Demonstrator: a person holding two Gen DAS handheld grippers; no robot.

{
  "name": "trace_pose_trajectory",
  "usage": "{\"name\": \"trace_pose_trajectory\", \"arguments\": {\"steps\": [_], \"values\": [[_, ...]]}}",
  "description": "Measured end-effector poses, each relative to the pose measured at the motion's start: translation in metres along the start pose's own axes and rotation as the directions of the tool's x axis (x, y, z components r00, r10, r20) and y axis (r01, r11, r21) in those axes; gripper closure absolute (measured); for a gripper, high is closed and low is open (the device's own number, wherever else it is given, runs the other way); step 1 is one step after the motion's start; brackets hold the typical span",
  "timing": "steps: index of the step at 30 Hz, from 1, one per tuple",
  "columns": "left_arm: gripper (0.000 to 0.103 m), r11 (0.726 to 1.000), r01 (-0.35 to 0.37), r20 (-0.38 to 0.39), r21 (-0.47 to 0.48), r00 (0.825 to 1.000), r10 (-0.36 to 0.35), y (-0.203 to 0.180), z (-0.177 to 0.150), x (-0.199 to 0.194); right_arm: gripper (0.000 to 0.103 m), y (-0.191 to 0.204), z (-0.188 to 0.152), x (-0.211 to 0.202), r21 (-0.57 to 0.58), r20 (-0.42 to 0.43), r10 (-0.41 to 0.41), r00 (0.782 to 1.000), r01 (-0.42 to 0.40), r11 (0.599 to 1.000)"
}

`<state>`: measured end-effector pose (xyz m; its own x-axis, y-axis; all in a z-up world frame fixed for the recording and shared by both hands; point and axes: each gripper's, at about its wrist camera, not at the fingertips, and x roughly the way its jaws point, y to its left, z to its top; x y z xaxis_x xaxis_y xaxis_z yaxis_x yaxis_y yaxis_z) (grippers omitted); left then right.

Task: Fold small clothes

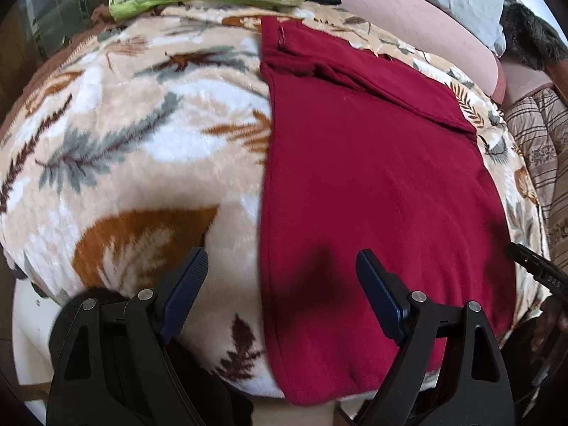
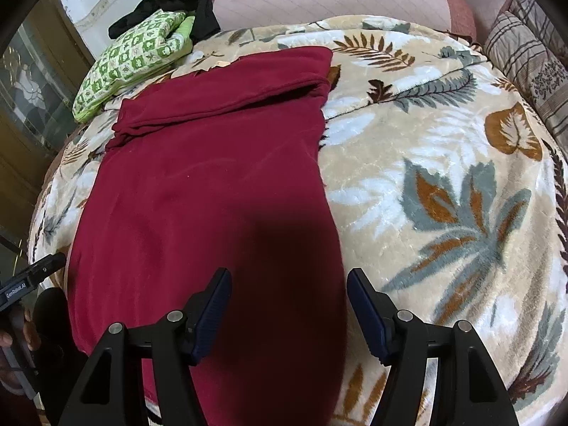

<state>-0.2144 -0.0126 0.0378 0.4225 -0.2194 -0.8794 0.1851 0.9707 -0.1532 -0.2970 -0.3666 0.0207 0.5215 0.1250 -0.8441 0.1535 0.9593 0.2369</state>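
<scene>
Two grippers hang over the near hem of one dark red garment [image 1: 372, 177], and that hem is what our next move turns on. The garment's long axis runs from six o'clock, right under the tools, out to twelve o'clock, where a folded-over band lies across its far end. From our left gripper [image 1: 282, 277] the near left corner sits at about six o'clock, with the cloth's left edge running between the jaws. From our right gripper [image 2: 289, 298] the right edge of the cloth passes just inside the right jaw, the near corner again toward six.

Both tools stand with jaws apart and nothing between the pads; neither touches fabric that we can see. Each hand looks about equally near its own corner, so a two-corner pinch seems the likely call.

The red cloth reads as soft, matte fleece, lying flat with only faint creases. It rests on a plush leaf-print blanket [image 2: 443, 142], thick-piled and glossy. At eleven o'clock sits a green-and-white patterned bundle [image 2: 131, 64], with a limp black garment [image 2: 198, 3] behind it.
</scene>
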Motion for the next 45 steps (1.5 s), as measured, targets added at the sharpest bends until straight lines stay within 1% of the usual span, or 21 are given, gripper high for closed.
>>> {"name": "trace_pose_trajectory", "arguments": {"steps": [1, 5, 6, 9, 16, 32, 35, 40, 45], "values": [[0.017, 1.0, -0.001, -0.01, -0.003, 1.0, 0.001, 0.001, -0.003, 0.001, 0.038, -0.002, -0.002, -0.001, 0.002, -0.002, 0.0, 1.0, 0.0, 1.0], [0.017, 0.998, -0.054, -0.021, 0.024, 0.998, 0.055, -0.003, -0.014, 0.004, 0.037, -0.013, -0.007, -0.002, -0.002, -0.015, -0.025, 1.0, 0.025, 1.0], [0.017, 0.998, -0.057, -0.023, 0.022, 0.998, 0.058, -0.003, -0.015, 0.005, 0.037, -0.015, -0.009, -0.002, 0.002, -0.018, -0.026, 0.999, 0.026, 1.0], [0.017, 0.998, -0.054, -0.027, 0.014, 0.998, 0.054, -0.004, -0.017, 0.007, 0.037, -0.02, -0.013, -0.002, 0.018, -0.026, -0.017, 1.0, 0.017, 1.0], [0.017, 0.998, -0.056, -0.035, 0.032, 0.998, 0.057, -0.008, -0.02, 0.011, 0.036, -0.019, -0.021, 0.0, 0.025, -0.035, -0.015, 0.999, 0.015, 1.0], [0.017, 0.998, -0.061, -0.055, 0.031, 0.997, 0.062, -0.008, -0.027, 0.018, 0.034, -0.015, -0.025, -0.001, 0.006, -0.045, -0.012, 0.999, 0.012, 1.0], [0.017, 0.998, -0.049, -0.063, 0.031, 0.997, 0.051, -0.007, -0.027, 0.018, 0.034, -0.013, -0.026, -0.004, 0.0, -0.051, -0.013, 0.999, 0.013, 1.0], [0.017, 1.0, 0.017, -0.089, 0.025, 0.996, -0.015, -0.002, -0.034, 0.01, 0.033, -0.013, -0.032, -0.013, -0.012, -0.052, -0.015, 0.999, 0.014, 1.0], [0.017, 0.999, 0.05, -0.113, 0.021, 0.992, -0.047, -0.002, -0.041, 0.009, 0.033, -0.019, -0.042, -0.021, 0.025, -0.06, 0.022, 0.998, -0.021, 0.999]]}}
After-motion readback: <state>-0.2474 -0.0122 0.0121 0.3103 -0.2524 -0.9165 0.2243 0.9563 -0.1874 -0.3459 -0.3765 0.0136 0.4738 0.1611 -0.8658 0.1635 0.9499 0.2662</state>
